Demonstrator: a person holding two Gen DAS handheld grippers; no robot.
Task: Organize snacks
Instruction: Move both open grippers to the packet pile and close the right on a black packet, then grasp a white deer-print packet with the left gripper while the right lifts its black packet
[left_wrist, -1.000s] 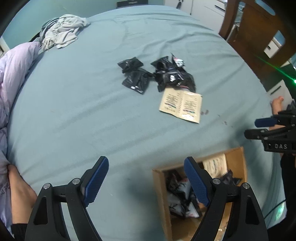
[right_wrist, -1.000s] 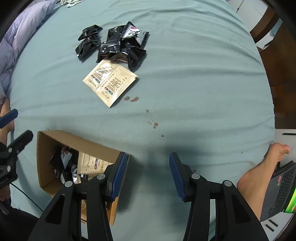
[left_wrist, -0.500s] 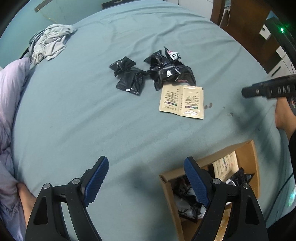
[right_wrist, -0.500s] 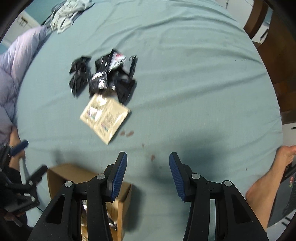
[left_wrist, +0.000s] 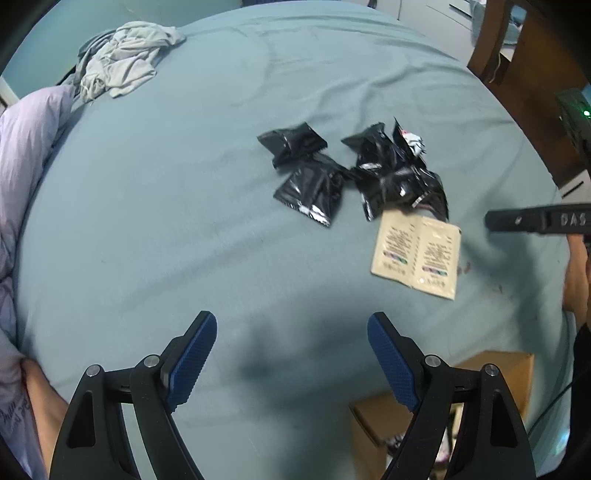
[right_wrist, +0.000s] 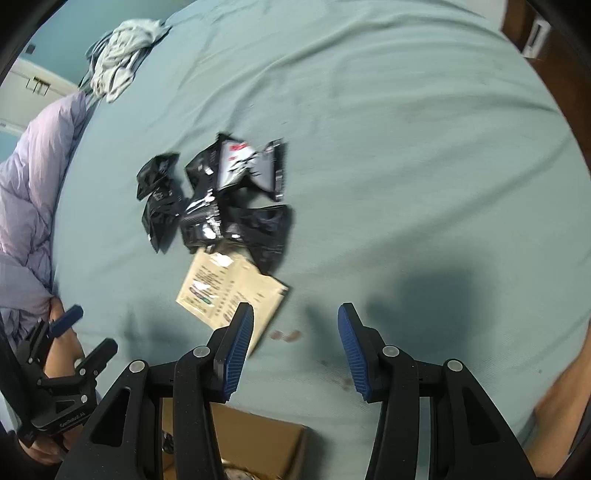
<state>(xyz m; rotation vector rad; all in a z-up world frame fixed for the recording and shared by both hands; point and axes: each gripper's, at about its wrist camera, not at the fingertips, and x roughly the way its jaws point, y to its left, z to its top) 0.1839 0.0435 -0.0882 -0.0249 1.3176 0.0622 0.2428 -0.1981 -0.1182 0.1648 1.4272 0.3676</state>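
Several black snack packets (left_wrist: 399, 173) lie heaped on the teal bedsheet, with a beige sachet (left_wrist: 417, 254) just in front of them. My left gripper (left_wrist: 291, 332) hovers open and empty, short of the pile. An open cardboard box (left_wrist: 491, 373) holding packets sits at its lower right. In the right wrist view, my right gripper (right_wrist: 295, 321) is open and empty, its left fingertip over the near corner of the beige sachet (right_wrist: 229, 291). The black packets (right_wrist: 221, 206) lie beyond, and the box (right_wrist: 251, 446) is below.
Crumpled grey clothes (left_wrist: 122, 70) lie at the far left of the bed. A lilac duvet (left_wrist: 22, 155) bunches along the left edge. Dark wooden furniture (left_wrist: 524, 66) stands at the right. Small brown stains (right_wrist: 284, 335) mark the sheet. A bare leg (right_wrist: 561, 413) rests at the lower right.
Both grippers have moved away from the box and toward the snack pile, which looks larger and nearer. The box has slid to the bottom of both views. Neither gripper's opening has changed.
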